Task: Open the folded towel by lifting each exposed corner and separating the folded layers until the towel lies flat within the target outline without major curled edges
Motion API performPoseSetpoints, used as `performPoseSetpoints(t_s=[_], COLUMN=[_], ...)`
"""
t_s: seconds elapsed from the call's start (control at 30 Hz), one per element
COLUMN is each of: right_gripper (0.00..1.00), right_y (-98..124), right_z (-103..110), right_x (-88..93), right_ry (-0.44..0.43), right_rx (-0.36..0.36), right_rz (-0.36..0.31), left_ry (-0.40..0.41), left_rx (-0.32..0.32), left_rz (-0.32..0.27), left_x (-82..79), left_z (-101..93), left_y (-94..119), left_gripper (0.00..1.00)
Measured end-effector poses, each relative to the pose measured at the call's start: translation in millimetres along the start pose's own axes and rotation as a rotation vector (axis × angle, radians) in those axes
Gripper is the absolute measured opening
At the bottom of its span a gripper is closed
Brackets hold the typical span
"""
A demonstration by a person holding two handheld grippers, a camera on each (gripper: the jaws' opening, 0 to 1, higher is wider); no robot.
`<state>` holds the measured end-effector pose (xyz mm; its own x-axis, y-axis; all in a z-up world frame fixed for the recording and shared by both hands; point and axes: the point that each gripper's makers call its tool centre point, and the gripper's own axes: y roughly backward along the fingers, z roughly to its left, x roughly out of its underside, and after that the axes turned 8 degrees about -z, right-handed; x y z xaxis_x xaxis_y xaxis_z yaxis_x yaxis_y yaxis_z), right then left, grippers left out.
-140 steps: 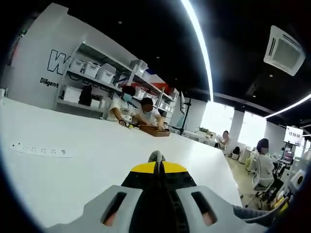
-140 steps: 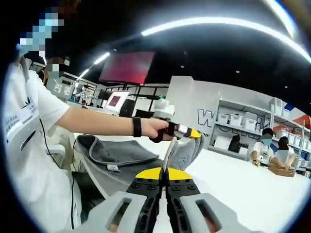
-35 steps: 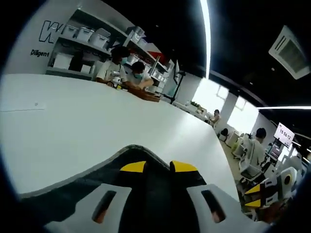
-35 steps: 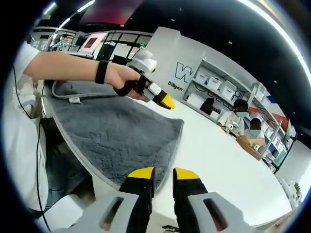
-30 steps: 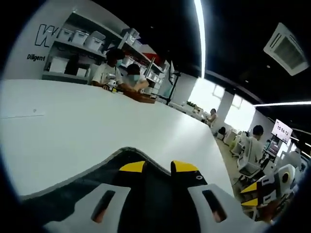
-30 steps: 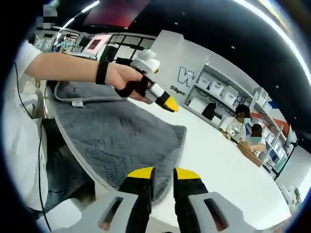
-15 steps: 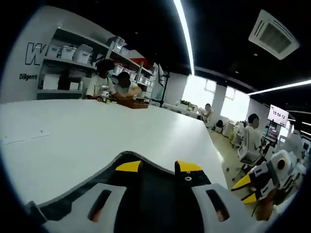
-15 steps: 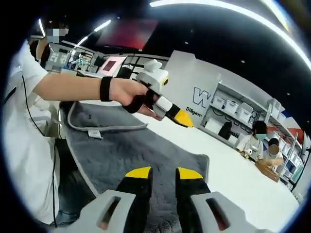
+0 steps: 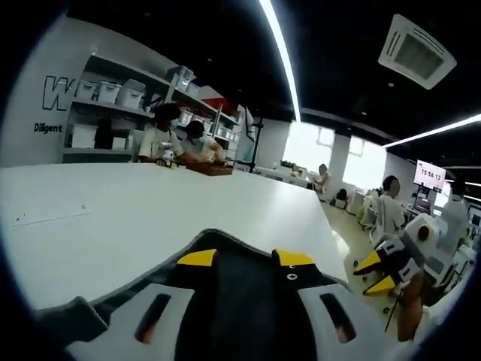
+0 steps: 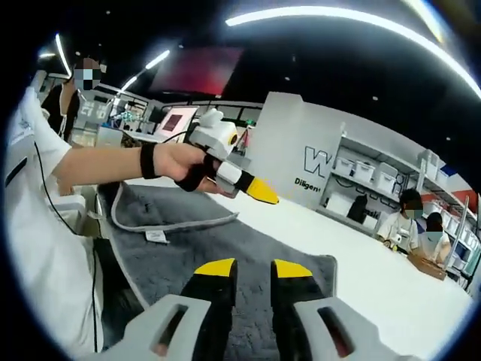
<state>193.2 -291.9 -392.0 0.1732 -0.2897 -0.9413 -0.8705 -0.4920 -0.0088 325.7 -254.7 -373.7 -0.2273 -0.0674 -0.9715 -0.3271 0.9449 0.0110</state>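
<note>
Grey towel (image 10: 218, 241) lay spread on the white table (image 9: 150, 218), long axis running from the person outward — both jaw pairs parted, holding nothing, right gripper (image 10: 246, 269) directly over it, left gripper (image 10: 263, 192) raised above its near fold.

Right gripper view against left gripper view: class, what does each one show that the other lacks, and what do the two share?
The right gripper view shows a hand holding the left claw over the grey towel, plus the towel's white label. The left gripper view shows a ceiling air-conditioner and a clock display. Both show the towel, the white table, the wall shelves, the right claw, and each view's own claw open.
</note>
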Motion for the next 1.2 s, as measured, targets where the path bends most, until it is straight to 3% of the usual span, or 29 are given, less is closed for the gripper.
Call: performPoseSetpoints(t_s=[0.03,0.3,0.47,0.73,1.07,1.2], right_gripper=[0.12,0.12,0.12,0.1,0.1,0.1], right_y=[0,-9,-17,-37,-58,-68], right_z=[0,8,13,24,41,49], right_x=[-2.0,-3.9,-5.5,-17.4,-28.8,-31.9], right_ry=[-0.001,-0.006,-0.009,-0.062,-0.076,-0.065], right_rx=[0.0,-0.03,-0.05,-0.063,-0.113,-0.138], right_rz=[-0.009,-0.017,-0.016,-0.078,-0.098,-0.097], left_ry=[-0.042,-0.067,-0.101,-0.131,-0.146,-0.19], left_rx=[0.002,0.008,-0.005,0.0,-0.006,-0.046], left_rz=[-0.005,-0.026,-0.038,-0.033,-0.06,-0.086], left_x=[-1.0,-4.9,1.2,3.4,-12.0,-22.8], left_z=[-0.4,-5.6,-12.9,-10.0,0.9,7.8], left_y=[2,20,35,59,82,95], left_gripper=[0.26,0.28,0.29,0.3,0.32,0.31])
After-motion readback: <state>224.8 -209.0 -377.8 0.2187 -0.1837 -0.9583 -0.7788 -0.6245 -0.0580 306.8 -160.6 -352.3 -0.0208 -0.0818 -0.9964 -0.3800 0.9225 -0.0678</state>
